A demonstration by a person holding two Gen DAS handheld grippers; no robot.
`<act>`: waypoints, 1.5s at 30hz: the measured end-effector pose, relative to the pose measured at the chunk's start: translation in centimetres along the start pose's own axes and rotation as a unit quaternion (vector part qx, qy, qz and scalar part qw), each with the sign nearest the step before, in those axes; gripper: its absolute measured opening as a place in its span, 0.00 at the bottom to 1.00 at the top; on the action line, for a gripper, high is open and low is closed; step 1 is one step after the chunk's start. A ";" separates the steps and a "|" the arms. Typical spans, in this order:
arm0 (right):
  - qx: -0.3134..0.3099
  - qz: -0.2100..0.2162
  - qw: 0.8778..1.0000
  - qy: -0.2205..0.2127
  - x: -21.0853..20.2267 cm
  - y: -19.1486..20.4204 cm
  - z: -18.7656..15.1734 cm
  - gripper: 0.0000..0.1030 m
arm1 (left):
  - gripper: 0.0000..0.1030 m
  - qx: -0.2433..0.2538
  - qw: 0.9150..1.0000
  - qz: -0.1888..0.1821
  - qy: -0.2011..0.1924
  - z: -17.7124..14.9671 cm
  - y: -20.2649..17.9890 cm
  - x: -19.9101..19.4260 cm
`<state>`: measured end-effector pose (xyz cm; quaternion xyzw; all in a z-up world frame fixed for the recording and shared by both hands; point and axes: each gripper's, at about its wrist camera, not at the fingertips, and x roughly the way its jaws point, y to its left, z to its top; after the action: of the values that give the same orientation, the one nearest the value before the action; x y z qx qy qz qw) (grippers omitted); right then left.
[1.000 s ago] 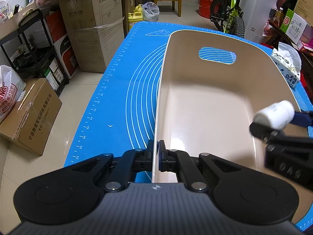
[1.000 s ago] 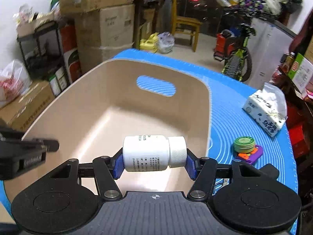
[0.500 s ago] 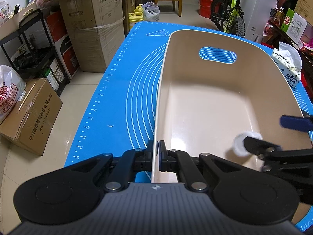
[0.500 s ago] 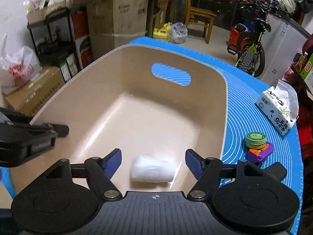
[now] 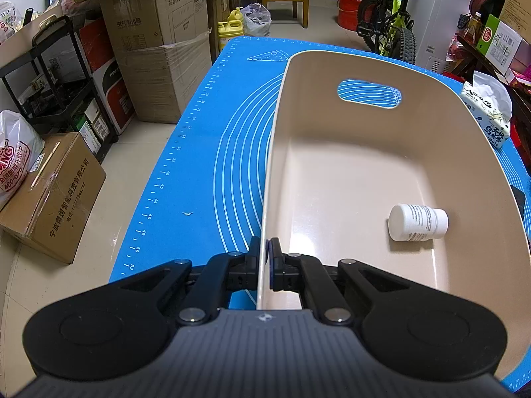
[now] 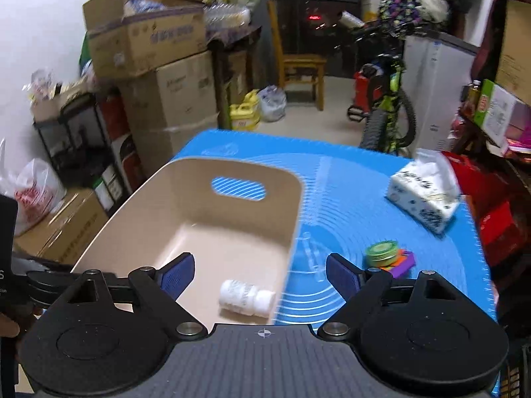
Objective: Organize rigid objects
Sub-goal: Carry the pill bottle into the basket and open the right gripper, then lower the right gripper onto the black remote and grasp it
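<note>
A white pill bottle (image 5: 418,222) lies on its side on the floor of the beige bin (image 5: 348,172), near the bin's right wall. In the right wrist view the same bottle (image 6: 247,301) lies below and between the spread fingers, untouched. My left gripper (image 5: 266,265) is shut on the bin's near-left rim, one pad on each side of the wall. My right gripper (image 6: 260,273) hangs above the bin's (image 6: 232,232) near right corner, its jaws opening wide with nothing between them. A green round tin (image 6: 381,250) sits on a purple and orange toy (image 6: 403,263) on the mat.
A blue silicone mat (image 5: 199,165) covers the table. A tissue pack (image 6: 423,200) lies at its far right. Cardboard boxes (image 5: 159,43), a black shelf, a wooden chair and a bicycle (image 5: 391,23) stand on the floor around the table.
The right gripper let go of the pill bottle, which dropped into the bin and rests there. That gripper then rose and drew back, leaving the left wrist view. The left gripper kept its hold.
</note>
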<state>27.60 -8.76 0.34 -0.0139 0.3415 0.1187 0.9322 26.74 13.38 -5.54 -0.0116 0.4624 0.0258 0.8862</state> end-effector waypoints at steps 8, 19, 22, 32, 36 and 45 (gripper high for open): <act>0.047 -0.056 0.997 -0.007 -1.9 -6.1 -1.9 0.87 | 0.06 0.000 1.000 0.000 0.000 0.0 0.0 0.0; 0.085 -0.110 0.989 0.045 1.3 -10.6 -7.4 0.87 | 0.06 0.000 1.000 0.000 0.000 0.0 -0.1 0.0; 0.090 -0.110 0.988 0.064 2.4 -11.4 -8.7 0.87 | 0.06 0.000 1.000 0.001 0.000 0.1 -0.1 0.0; 0.092 -0.094 0.989 0.060 4.1 -12.2 -8.3 0.87 | 0.06 0.002 1.000 0.001 0.000 0.0 0.2 -0.1; 0.120 -0.081 0.988 0.055 5.1 -12.8 -7.2 0.87 | 0.06 0.005 1.000 0.004 0.000 -0.1 0.3 -0.1; 0.210 -0.116 0.967 0.086 10.1 -14.4 -4.4 0.87 | 0.06 0.009 1.000 0.007 0.004 0.1 0.1 -0.1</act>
<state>35.55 -21.13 -10.31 0.1323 0.4340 -0.0664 0.8887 26.71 13.48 -5.41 -0.0006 0.4665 0.0279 0.8841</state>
